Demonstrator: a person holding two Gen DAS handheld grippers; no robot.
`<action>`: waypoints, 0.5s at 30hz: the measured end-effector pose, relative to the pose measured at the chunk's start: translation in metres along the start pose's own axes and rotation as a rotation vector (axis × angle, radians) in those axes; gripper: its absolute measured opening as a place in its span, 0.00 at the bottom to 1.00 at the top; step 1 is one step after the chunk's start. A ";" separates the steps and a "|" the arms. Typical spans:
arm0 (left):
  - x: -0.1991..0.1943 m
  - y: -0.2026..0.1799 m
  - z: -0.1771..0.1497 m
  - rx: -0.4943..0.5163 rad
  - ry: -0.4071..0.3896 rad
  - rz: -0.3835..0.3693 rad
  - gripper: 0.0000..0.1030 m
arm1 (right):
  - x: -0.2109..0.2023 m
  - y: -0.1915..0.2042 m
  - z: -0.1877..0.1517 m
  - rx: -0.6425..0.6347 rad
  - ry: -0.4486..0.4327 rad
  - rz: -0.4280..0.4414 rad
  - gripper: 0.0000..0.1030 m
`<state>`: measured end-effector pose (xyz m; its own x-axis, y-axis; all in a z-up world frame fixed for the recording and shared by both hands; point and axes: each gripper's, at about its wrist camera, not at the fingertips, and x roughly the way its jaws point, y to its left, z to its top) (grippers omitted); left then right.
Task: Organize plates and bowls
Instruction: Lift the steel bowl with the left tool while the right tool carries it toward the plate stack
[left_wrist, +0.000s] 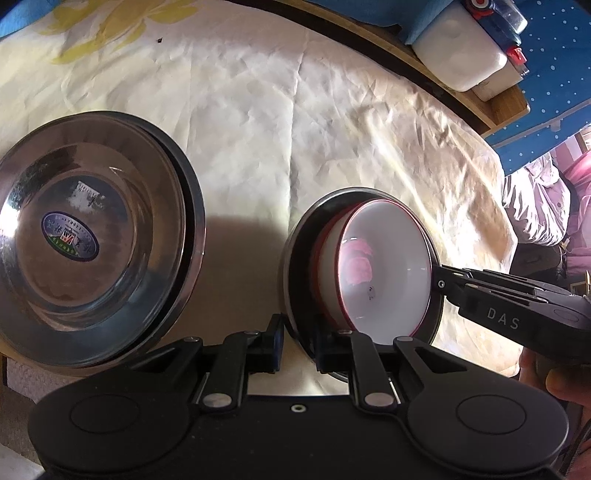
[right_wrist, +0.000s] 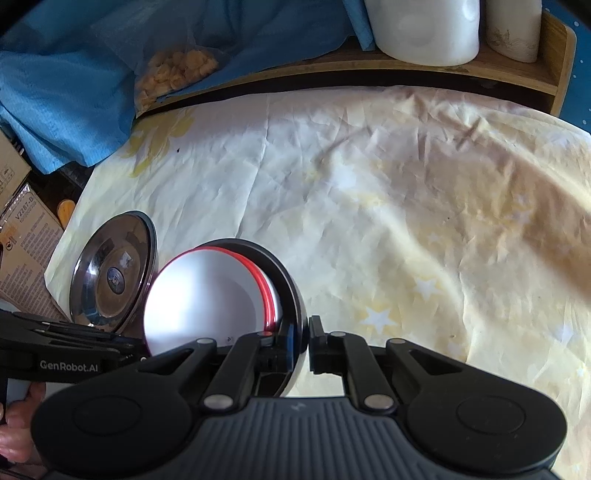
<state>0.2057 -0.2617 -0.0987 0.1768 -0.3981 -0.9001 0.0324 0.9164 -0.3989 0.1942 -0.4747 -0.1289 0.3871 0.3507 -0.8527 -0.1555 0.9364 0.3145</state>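
Between the two tongs, the white bowl (left_wrist: 384, 273) sits nested in a steel bowl (left_wrist: 301, 254), whose rim the left gripper (left_wrist: 297, 341) and right gripper (right_wrist: 302, 341) apparently clamp, ready for lifting toward the steel plates (left_wrist: 92, 240) beyond the left gripper.

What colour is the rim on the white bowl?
Red, on the white bowl; clearest in the right wrist view.

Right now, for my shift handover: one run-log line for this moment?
left gripper: shut on steel plate | right gripper: shut on steel plate | white bowl: on plate
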 end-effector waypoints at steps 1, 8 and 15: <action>0.000 0.000 0.000 0.000 0.000 -0.002 0.16 | -0.001 0.000 0.000 0.001 -0.001 0.000 0.08; -0.008 0.001 0.001 0.008 -0.003 -0.015 0.16 | -0.009 0.001 0.002 0.001 -0.012 0.005 0.08; -0.016 0.003 0.004 0.024 -0.008 -0.018 0.16 | -0.015 0.006 0.005 0.007 -0.021 0.011 0.08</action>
<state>0.2071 -0.2528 -0.0849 0.1840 -0.4143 -0.8913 0.0590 0.9098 -0.4108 0.1925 -0.4738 -0.1120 0.4045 0.3611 -0.8402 -0.1534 0.9325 0.3269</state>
